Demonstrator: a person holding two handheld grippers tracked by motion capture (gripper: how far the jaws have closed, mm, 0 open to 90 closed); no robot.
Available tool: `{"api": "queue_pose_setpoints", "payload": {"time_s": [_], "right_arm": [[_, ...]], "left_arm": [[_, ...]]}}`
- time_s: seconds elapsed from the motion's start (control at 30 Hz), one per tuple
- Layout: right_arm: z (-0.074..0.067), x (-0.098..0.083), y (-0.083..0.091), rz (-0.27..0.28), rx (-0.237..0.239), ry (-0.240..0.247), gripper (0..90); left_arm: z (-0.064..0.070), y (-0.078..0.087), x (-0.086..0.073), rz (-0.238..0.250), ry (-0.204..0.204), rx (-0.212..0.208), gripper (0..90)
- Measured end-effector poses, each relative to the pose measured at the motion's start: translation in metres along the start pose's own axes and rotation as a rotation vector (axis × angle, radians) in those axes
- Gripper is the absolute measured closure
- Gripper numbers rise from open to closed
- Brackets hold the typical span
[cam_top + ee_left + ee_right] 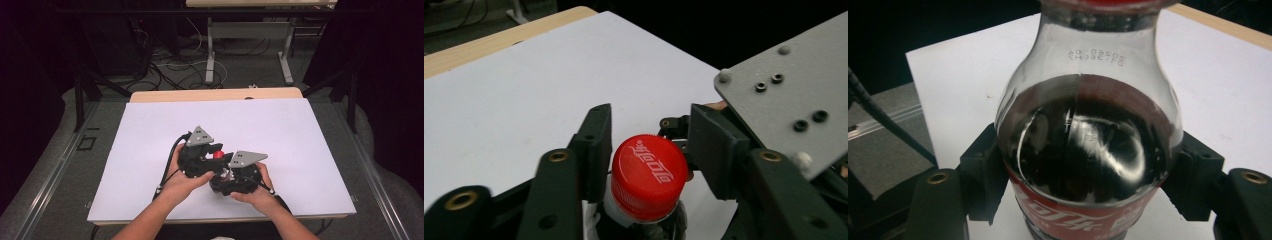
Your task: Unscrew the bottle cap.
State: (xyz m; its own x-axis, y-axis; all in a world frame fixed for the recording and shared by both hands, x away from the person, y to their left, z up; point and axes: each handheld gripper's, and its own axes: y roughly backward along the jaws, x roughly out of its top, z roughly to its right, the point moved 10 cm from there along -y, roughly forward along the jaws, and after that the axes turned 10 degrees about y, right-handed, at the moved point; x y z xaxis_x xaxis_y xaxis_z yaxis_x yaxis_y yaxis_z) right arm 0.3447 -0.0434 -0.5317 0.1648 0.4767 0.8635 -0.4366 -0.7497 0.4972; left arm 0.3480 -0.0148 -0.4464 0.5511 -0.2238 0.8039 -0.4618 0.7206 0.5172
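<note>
From the high view, both my grippers meet near the tabletop's front edge around the cola bottle. Left gripper: jaws flank the red cap, left pad touching, right slack; I should clench squarely before twisting. Right gripper: jaws clamp the bottle's body, steadying it.

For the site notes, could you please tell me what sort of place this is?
Probably a lab or recording workspace: a white-topped table under a fixed camera, loose cables on the floor, and another desk frame behind.

White table lies bare around the bottle.
</note>
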Motion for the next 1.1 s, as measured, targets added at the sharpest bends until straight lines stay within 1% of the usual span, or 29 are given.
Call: {"api": "queue_pose_setpoints", "payload": {"time_s": [0.07,0.1,0.13,0.17,0.2,0.27,0.3,0.33,0.37,0.43,0.47,0.5,0.53,0.57,0.6,0.63,0.67,0.7,0.73,0.77,0.8,0.83,0.93,0.97,1.0,1.07,1.1], "right_arm": [[0.001,0.0,0.0,0.009,-0.002,0.0,29.4],[0.001,0.0,0.0,0.007,0.003,0.0,29.4],[0.0,0.0,0.001,0.004,0.018,-0.005,29.4],[0.0,0.0,0.001,0.004,0.018,-0.005,29.4],[0.0,0.001,0.001,0.008,0.021,-0.004,29.4],[-0.001,0.001,0.001,0.007,0.038,-0.004,29.4],[-0.001,0.001,0.001,0.014,0.036,0.005,29.4],[-0.003,0.002,0.0,0.019,0.037,0.003,29.4],[-0.004,0.001,0.001,0.003,0.044,0.009,29.4],[-0.004,0.001,-0.001,0.01,0.039,0.013,29.4],[-0.004,0.001,-0.001,0.01,0.039,0.016,29.4],[-0.004,0.001,-0.001,0.009,0.04,0.018,29.4],[-0.005,0.001,-0.001,0.005,0.045,0.013,29.5],[-0.005,0.0,-0.001,0.004,0.045,0.014,29.4],[-0.005,0.0,-0.002,0.003,0.042,0.014,29.5],[-0.005,0.0,-0.002,0.003,0.043,0.013,29.4],[-0.004,0.0,-0.003,0.006,0.045,0.025,29.4],[-0.005,-0.001,-0.003,0.004,0.044,0.017,29.4],[-0.004,0.0,-0.003,0.006,0.041,0.028,29.4],[-0.005,0.0,-0.002,0.006,0.036,0.009,29.4],[-0.004,0.0,-0.002,0.005,0.035,0.008,29.5],[-0.004,0.0,-0.002,0.005,0.029,0.006,29.5],[-0.002,0.0,-0.001,-0.005,0.007,0.01,29.5],[-0.001,0.0,-0.002,0.0,-0.009,0.003,29.6],[-0.001,0.0,-0.001,-0.012,-0.008,-0.001,29.6],[0.001,0.0,-0.001,-0.008,-0.023,-0.005,29.5],[0.002,0.0,-0.001,-0.004,-0.024,0.002,29.5]], "left_arm": [[0.0,0.005,0.001,0.004,-0.002,-0.027,50.0],[0.0,0.007,0.001,0.0,-0.005,-0.041,49.8],[-0.001,0.009,0.001,-0.006,-0.008,-0.053,49.8],[0.0,0.01,0.001,-0.008,-0.004,-0.064,49.8],[-0.001,0.012,0.001,-0.016,-0.02,-0.07,49.8],[-0.004,0.011,-0.001,-0.027,-0.034,-0.068,50.2],[-0.006,0.011,-0.002,-0.034,-0.032,-0.061,51.2],[-0.007,0.01,-0.002,-0.036,-0.033,-0.07,51.1],[-0.007,0.01,-0.003,-0.035,-0.019,-0.08,51.3],[-0.007,0.008,-0.003,-0.032,-0.013,-0.095,51.5],[-0.007,0.007,-0.004,-0.044,-0.013,-0.109,51.9],[-0.007,0.006,-0.003,-0.035,-0.009,-0.12,53.6],[-0.005,0.005,-0.004,-0.047,0.0,-0.133,55.9],[-0.004,0.004,-0.005,-0.049,0.008,-0.135,58.6],[-0.004,0.004,-0.005,-0.048,0.001,-0.133,60.1],[-0.005,0.003,-0.005,-0.051,-0.025,-0.123,60.3],[-0.003,0.003,-0.005,-0.05,-0.011,-0.11,60.6],[-0.003,0.003,-0.005,-0.05,-0.01,-0.097,60.7],[-0.003,0.003,-0.004,-0.042,-0.008,-0.081,60.8],[-0.003,0.003,-0.004,-0.034,-0.002,-0.063,60.9],[-0.003,0.004,-0.003,-0.03,-0.011,-0.042,60.9],[-0.003,0.004,-0.003,-0.027,-0.008,-0.026,61.0],[-0.002,0.002,-0.001,-0.015,0.013,0.014,61.0],[-0.003,0.001,0.0,-0.007,0.023,0.027,61.0],[-0.003,0.0,0.0,-0.007,0.03,0.04,61.0],[-0.002,-0.001,0.001,-0.004,0.034,0.039,60.9],[-0.002,-0.001,0.001,-0.003,0.031,0.032,60.8]]}}
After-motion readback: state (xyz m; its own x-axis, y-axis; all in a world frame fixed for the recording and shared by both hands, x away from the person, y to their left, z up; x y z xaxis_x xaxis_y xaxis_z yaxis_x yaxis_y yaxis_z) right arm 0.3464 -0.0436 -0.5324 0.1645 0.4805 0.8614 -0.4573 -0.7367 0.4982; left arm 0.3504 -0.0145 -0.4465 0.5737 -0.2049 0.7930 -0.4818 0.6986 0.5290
